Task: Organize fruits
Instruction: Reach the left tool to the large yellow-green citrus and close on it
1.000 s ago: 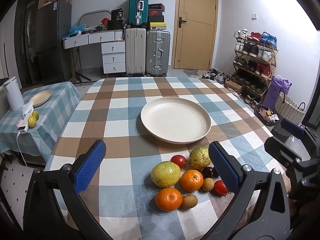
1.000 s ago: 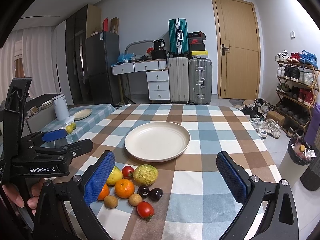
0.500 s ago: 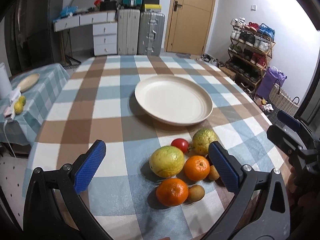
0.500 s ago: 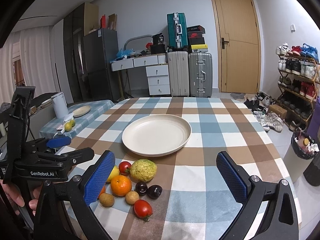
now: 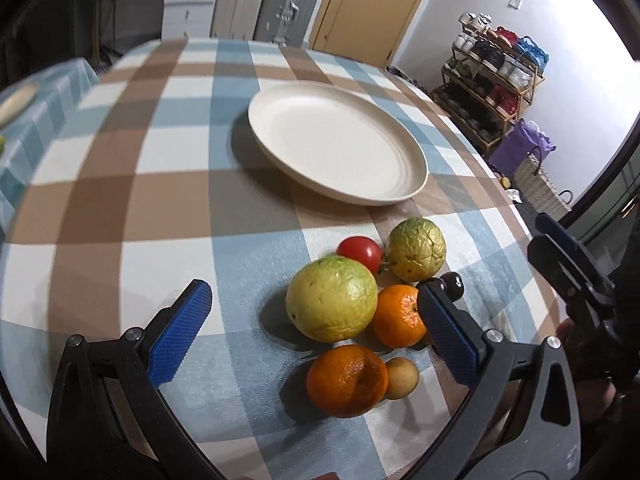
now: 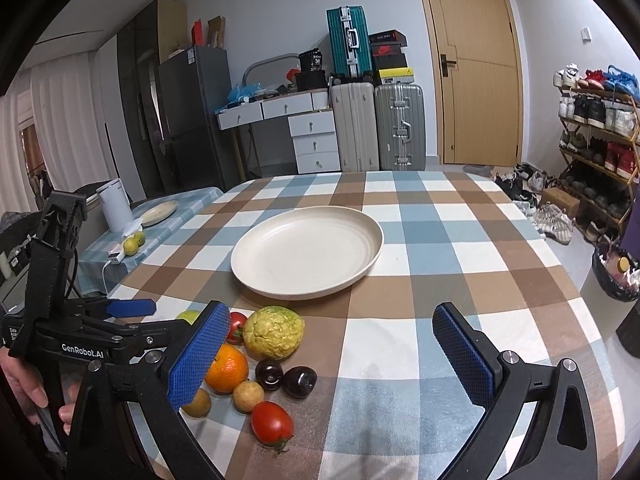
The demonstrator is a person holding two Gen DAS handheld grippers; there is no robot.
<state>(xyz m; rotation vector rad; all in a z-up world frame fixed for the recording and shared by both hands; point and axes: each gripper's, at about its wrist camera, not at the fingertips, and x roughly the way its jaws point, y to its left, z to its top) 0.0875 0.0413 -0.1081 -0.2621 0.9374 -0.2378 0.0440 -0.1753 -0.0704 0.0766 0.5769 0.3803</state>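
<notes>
An empty cream plate (image 5: 336,148) (image 6: 306,254) sits mid-table. Fruit is clustered in front of it. In the left wrist view, a large green-yellow fruit (image 5: 331,298), a bumpy yellow-green fruit (image 5: 417,249), a red tomato (image 5: 359,253), two oranges (image 5: 346,380) (image 5: 398,316) and a small brown fruit (image 5: 401,378). My left gripper (image 5: 316,336) is open, low over the cluster, with the large fruit between its fingers. My right gripper (image 6: 336,352) is open and empty above the table, right of the fruit. Its view shows the bumpy fruit (image 6: 274,332), dark plums (image 6: 300,381) and a second tomato (image 6: 271,422).
The checked tablecloth (image 6: 460,248) covers the table. A side table (image 6: 160,216) at left holds a small plate, a white kettle and lemons. Suitcases, drawers and a door stand behind. A shoe rack (image 6: 592,152) and baskets are at right.
My left gripper has moved forward and down toward the fruit cluster, tilting to look down on it. My right gripper has hardly moved. Both stay open.
</notes>
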